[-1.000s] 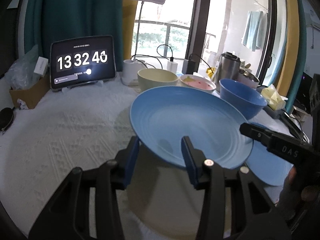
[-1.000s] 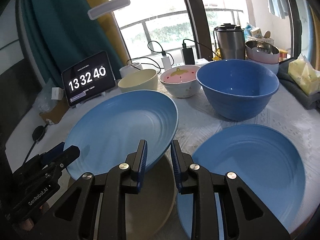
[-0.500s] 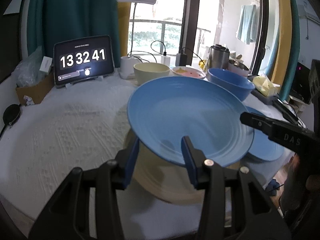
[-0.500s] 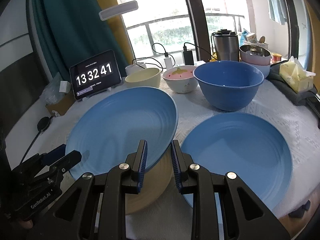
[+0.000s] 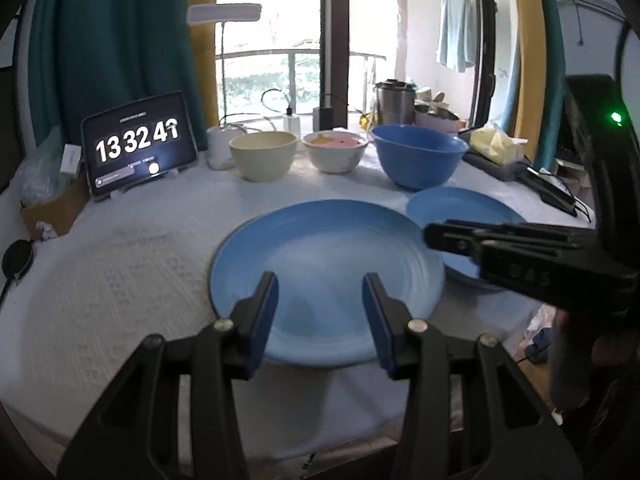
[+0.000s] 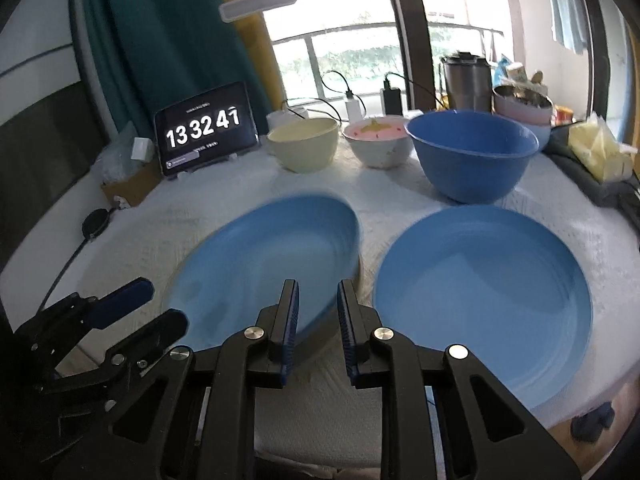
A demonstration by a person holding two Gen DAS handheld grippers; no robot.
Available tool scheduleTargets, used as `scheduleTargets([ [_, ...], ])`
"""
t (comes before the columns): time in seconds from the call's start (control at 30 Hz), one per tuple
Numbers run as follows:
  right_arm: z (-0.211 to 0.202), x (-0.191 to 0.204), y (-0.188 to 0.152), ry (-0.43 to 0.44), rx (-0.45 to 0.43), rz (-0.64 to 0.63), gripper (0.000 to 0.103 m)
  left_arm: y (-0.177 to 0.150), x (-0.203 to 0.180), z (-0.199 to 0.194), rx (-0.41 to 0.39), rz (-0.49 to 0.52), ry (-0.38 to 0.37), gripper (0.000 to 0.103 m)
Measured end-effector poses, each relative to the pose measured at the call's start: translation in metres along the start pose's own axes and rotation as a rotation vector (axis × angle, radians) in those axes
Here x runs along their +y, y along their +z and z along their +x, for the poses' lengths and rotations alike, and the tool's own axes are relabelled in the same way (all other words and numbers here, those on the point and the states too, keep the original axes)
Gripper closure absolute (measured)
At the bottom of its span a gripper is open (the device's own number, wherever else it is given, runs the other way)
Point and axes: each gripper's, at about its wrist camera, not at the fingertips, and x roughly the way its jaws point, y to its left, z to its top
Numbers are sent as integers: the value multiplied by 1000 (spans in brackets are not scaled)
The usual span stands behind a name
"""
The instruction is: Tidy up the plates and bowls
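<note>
A blue plate (image 5: 326, 276) (image 6: 268, 264) lies on a beige plate whose rim barely shows at its edges (image 6: 362, 264). My left gripper (image 5: 320, 300) is open, its fingers hovering over the plate's near edge. My right gripper (image 6: 318, 312) is open with a narrow gap at the plate's right near edge; I cannot tell if it touches. A second blue plate (image 5: 460, 216) (image 6: 484, 292) lies to the right. Behind stand a cream bowl (image 5: 264, 154) (image 6: 303, 148), a pink-lined bowl (image 5: 334, 152) (image 6: 378, 140) and a blue bowl (image 5: 418, 156) (image 6: 472, 156).
A tablet clock (image 5: 138, 144) (image 6: 206, 128) stands at the back left beside a cardboard box (image 5: 52, 208). A steel jug (image 5: 394, 102), a lamp (image 5: 224, 16), chargers and a yellow pack (image 5: 496, 146) line the back. The table edge is just below my grippers.
The blue plate was held tilted above the beige plate; it now lies flat on it. Both grippers have pulled back and up, and the left gripper's fingers have come off the plate.
</note>
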Motion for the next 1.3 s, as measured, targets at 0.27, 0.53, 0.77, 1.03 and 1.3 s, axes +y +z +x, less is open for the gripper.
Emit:
scheduleTargets([
  [0.27,7,-4,-15,-5,43,5,82,-2,20,9,18,-59,63,58],
  [0.53,15,-2,-17,-4,73,9,82,-7,49,22,59,-144,143,57],
  [0.77,22,2,-19,4,99,1,77,-18,64,39,126,-196,160,57],
  [1.03,33,1,-22,23,127,22,66,-22,60,49,139,-188,124,57],
  [1.3,44,0,-13,4,120,14,66,-17,52,66,147,-179,114,57],
])
